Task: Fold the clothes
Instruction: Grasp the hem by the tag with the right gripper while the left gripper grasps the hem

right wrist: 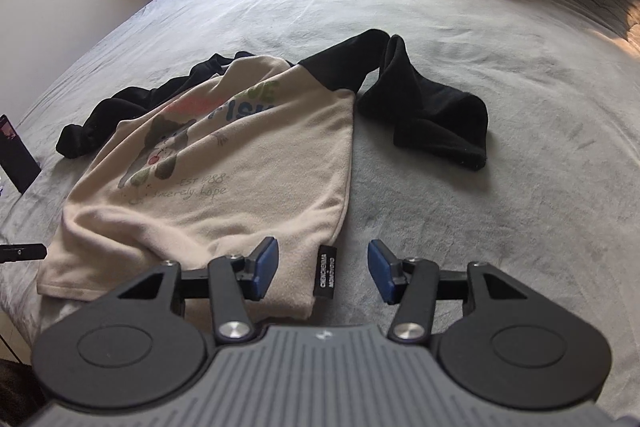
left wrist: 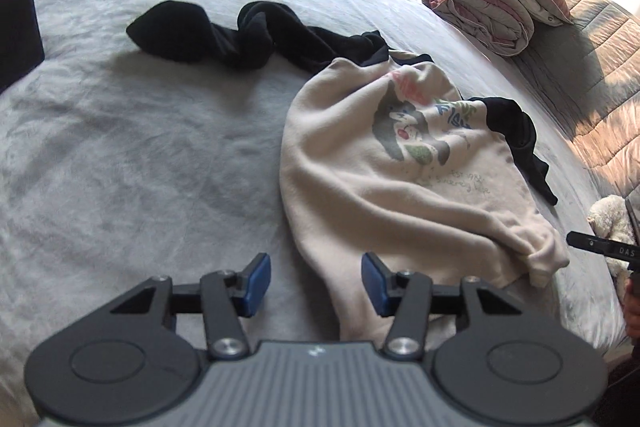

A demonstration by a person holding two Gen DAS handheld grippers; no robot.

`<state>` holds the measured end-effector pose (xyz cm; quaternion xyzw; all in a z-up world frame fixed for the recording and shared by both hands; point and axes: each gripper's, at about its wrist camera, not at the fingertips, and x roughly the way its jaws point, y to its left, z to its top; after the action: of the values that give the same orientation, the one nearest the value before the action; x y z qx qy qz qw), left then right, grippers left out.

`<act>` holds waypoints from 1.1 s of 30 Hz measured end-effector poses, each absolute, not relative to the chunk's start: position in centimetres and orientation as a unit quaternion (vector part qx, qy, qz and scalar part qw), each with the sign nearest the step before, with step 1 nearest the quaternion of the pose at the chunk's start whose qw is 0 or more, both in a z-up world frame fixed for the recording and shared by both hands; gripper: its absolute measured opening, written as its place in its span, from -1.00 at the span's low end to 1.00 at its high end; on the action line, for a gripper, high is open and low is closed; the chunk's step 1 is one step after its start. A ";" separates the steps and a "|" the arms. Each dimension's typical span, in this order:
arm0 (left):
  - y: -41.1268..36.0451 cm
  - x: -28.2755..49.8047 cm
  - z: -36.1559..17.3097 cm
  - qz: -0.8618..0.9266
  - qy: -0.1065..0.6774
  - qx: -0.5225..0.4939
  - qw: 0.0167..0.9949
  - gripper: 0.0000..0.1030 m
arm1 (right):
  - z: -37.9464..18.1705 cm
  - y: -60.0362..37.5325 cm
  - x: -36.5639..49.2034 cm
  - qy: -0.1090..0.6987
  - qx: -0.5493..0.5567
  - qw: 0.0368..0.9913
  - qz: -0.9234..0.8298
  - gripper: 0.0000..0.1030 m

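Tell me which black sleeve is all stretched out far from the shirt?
The long black fleece sleeve on the left tool's side snakes far across the grey bed. The other black sleeve stays bunched against the cream cartoon sweatshirt.

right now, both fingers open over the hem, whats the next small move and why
Probably close the right gripper on the sweatshirt hem corner by the black tag. That corner lies between its open fingers, nothing is held yet, and the body is bunched with both black sleeves still splayed.
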<state>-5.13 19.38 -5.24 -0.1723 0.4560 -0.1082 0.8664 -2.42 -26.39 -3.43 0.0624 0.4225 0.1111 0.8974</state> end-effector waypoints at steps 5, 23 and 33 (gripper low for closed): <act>20.1 -5.6 -6.7 -0.138 0.452 -0.207 0.857 -0.48 | -4.9 -26.9 -3.0 0.429 0.102 0.888 0.130 0.05; 20.0 -6.8 -2.9 -0.193 0.385 -0.228 0.873 -0.93 | -4.4 -27.4 -4.4 0.447 0.132 0.877 0.115 -0.75; 22.9 -7.9 -1.2 -0.209 0.383 -0.229 0.870 -0.93 | -1.6 -27.0 -5.2 0.470 0.127 0.867 0.107 -0.76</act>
<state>-7.85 22.92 -1.17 -0.2293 0.3827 -0.2089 0.8703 -5.23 -26.96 -1.63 0.1275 0.4700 0.1068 0.8669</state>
